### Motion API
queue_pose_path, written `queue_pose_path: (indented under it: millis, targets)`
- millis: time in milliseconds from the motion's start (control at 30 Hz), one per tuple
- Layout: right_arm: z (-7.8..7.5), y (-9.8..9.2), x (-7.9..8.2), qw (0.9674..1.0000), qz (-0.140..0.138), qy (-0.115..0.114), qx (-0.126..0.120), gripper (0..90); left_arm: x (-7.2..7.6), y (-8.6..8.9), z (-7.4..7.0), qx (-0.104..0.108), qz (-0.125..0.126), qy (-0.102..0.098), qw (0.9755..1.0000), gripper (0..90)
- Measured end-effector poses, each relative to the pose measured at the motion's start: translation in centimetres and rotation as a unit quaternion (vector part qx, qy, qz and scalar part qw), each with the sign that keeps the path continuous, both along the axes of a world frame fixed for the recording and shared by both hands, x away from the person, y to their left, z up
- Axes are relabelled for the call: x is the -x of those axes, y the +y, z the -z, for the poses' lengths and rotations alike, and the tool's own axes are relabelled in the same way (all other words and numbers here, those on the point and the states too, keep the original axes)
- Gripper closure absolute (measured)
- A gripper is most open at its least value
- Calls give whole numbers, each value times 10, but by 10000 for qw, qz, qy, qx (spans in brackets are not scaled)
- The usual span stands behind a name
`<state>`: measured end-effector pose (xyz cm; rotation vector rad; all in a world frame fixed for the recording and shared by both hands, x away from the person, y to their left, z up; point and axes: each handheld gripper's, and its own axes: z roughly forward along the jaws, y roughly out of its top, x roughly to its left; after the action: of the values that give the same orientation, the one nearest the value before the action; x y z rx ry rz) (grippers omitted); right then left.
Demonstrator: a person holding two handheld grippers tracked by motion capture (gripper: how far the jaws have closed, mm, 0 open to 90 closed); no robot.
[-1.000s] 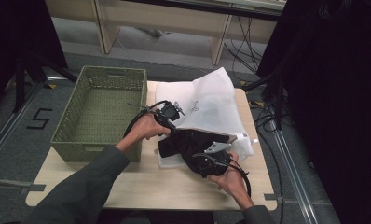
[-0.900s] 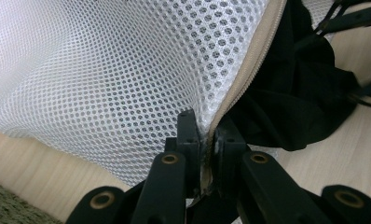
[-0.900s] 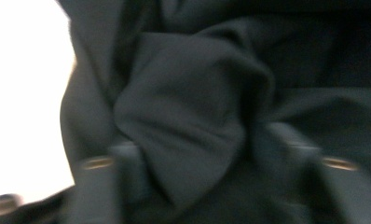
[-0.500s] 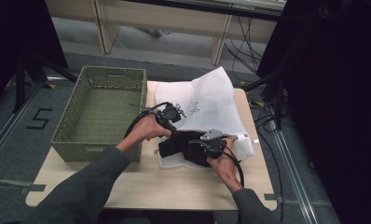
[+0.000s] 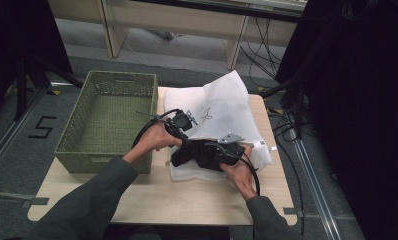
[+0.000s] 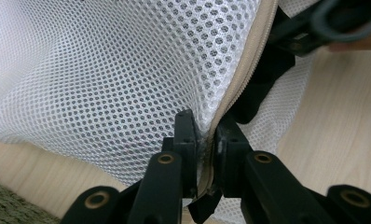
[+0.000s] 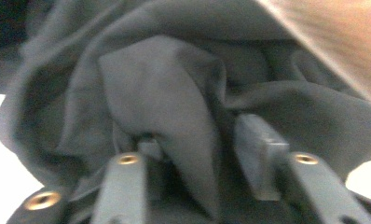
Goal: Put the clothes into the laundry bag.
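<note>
Tabletop mesh bag [image 5: 222, 107], dark garment [image 5: 199, 152] perhaps half-inside.

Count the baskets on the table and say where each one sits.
1. The green basket stands at the table's left end, beside the white mesh bag; nothing shows inside it. Its near wall hides part of its floor from the high view.

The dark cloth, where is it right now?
In the high view the dark cloth lies near the middle of the wooden table, at the mouth of the white mesh bag, just right of the green basket.
</note>
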<state>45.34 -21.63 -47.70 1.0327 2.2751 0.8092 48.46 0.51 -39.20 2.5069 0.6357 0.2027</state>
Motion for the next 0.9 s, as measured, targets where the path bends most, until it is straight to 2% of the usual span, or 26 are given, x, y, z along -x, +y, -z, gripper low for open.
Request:
queue_pose_path:
  millis: [100,133,200,233,267,333,400,467,500,567,600,633,667,700,833,900]
  targets:
    - [-9,-8,11,9998,-24,-16,-214,462,0,0,0,41,-12,-3,10000,768]
    - [-12,-11,16,9994,27,54,-354,461,1,0,-1,42,-35,-21,10000,754]
    - [-17,-18,23,9989,-16,-14,-461,451,7,-2,-6,135,-213,-138,9996,676]
    - [-18,-22,24,9989,-111,-198,-419,448,11,-2,-10,111,-193,-212,9995,669]
    - [-20,-24,27,9985,-75,-135,-517,444,15,-2,-13,158,-221,-272,9993,646]
    - [-20,-28,31,9975,-94,-162,-677,439,24,0,-18,249,-259,-369,9987,610]
    - [-20,-31,33,9975,-145,-130,-675,428,36,3,-21,351,-220,-451,9981,583]
    - [-19,-31,35,9970,-160,-3,-764,414,50,5,-20,453,-118,-503,9976,579]
    - [-18,-31,37,9968,-146,98,-782,412,58,6,-18,458,-70,-526,9975,572]
    - [-17,-31,38,9966,-204,109,-795,400,74,9,-7,464,19,-502,9977,553]
    - [-17,-31,39,9967,-268,179,-749,391,81,10,-1,425,141,-491,9978,542]
    - [-16,-30,40,9963,-293,158,-787,384,86,11,7,385,171,-479,9980,531]
    - [-16,-29,41,9963,-309,286,-745,379,91,11,14,370,164,-442,9982,521]
    - [-15,-28,41,9959,-336,287,-783,373,94,12,22,297,226,-405,9985,517]
    - [-13,-24,41,9952,-452,287,-819,367,95,10,47,228,66,-326,9992,498]
    - [-13,-22,43,9945,-407,471,-841,363,94,10,57,229,8,-264,9994,481]
